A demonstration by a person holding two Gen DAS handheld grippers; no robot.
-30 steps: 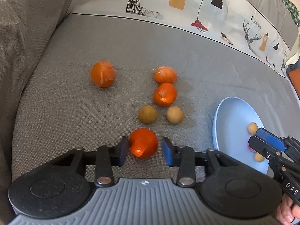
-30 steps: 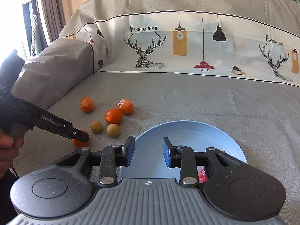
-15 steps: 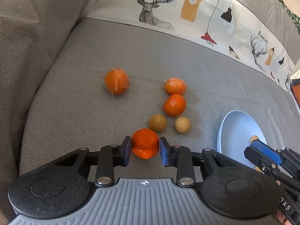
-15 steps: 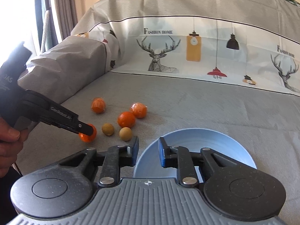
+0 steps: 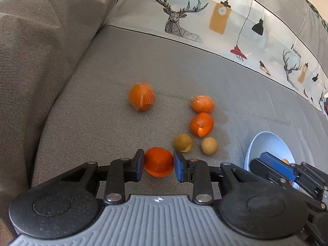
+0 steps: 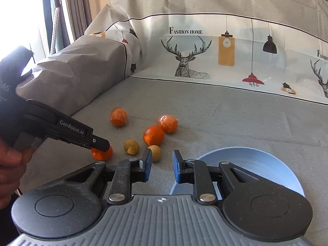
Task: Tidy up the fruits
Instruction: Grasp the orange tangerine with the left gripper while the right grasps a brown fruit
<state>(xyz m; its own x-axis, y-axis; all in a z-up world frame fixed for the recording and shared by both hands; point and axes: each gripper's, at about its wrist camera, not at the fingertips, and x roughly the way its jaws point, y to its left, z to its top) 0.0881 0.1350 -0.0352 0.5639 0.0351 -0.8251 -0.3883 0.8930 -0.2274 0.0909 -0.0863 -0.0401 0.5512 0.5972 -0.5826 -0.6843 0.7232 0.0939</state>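
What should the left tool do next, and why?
Probably lift the orange off the sofa cover and carry it toward the blue plate. The left tool looks shut on it, pads against both sides. The right tool hangs open and empty above the plate's near edge, so it may need to clear first.

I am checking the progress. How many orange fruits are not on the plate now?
4. One orange sits between the left gripper fingers; one lies alone far left; two lie together beyond the brown fruits. None looks hidden.
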